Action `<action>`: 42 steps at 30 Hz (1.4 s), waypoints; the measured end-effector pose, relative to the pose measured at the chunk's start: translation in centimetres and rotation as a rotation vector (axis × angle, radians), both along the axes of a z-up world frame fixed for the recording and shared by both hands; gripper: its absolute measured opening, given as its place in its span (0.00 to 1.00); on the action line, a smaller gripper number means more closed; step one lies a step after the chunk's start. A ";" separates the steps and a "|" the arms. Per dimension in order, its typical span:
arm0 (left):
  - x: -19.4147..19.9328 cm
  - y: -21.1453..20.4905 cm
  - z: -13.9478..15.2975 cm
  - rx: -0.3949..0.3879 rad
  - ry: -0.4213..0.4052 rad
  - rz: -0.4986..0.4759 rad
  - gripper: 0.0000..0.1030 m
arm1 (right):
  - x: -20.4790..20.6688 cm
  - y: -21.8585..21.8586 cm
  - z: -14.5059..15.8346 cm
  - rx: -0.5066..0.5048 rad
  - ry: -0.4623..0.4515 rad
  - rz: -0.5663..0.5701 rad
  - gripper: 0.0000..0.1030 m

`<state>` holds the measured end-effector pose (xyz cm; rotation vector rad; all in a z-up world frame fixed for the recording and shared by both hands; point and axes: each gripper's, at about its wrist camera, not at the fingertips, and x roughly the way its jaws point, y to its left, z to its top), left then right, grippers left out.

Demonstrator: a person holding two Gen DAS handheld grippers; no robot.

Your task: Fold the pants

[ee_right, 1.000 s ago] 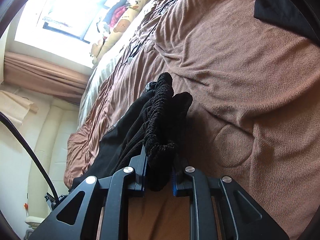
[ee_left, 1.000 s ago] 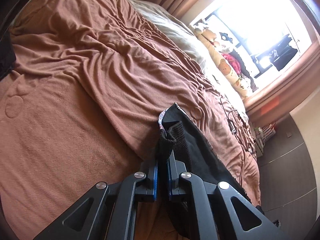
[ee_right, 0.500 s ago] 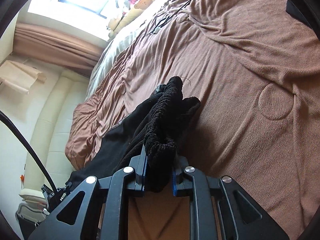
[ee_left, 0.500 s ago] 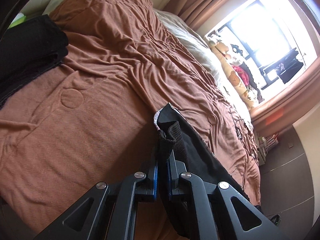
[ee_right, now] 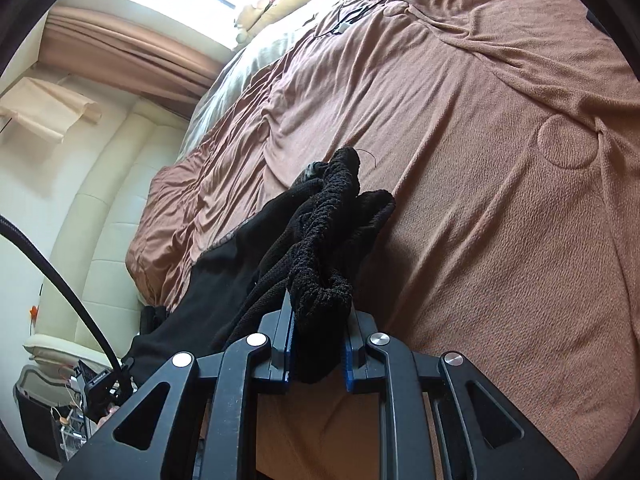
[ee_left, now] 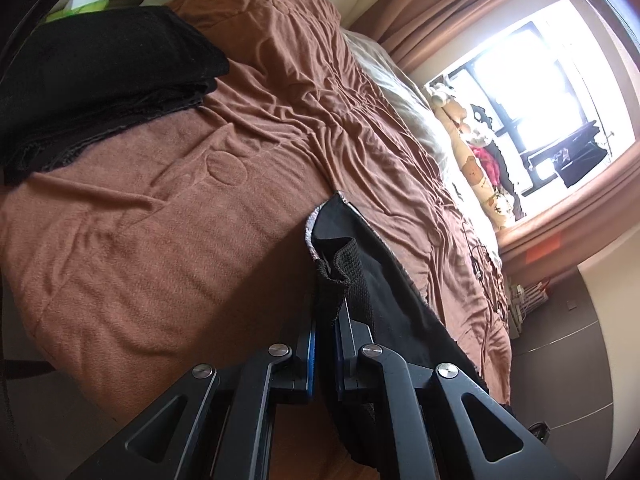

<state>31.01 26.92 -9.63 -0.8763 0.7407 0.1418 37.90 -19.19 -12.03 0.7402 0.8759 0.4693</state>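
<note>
The left hand-held gripper (ee_left: 325, 332) and right hand-held gripper (ee_right: 318, 316) each clamp a bunched edge of the black pants (ee_left: 384, 300), held above the brown bed (ee_left: 160, 240); no fold is yet laid, so folding appears barely begun.

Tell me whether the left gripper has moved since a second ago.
Yes. The left gripper, shut on the pants, swung toward the headboard: the folded black pile entered view.

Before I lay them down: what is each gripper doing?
Left gripper: closed on the black pants.
Right gripper: closed on the pants' bunched waistband.
</note>
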 end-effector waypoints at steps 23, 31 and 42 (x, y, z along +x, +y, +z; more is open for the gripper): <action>-4.0 2.3 -11.3 -0.171 0.066 0.011 0.14 | -3.8 1.1 1.4 -0.321 0.047 -0.135 0.48; -4.4 2.0 -11.2 -0.210 0.026 0.006 0.21 | -4.6 6.7 6.5 -0.415 -0.091 0.000 0.48; -3.9 1.8 -11.2 -0.199 0.013 0.009 0.25 | 0.2 15.1 9.2 -0.580 -0.236 0.250 0.48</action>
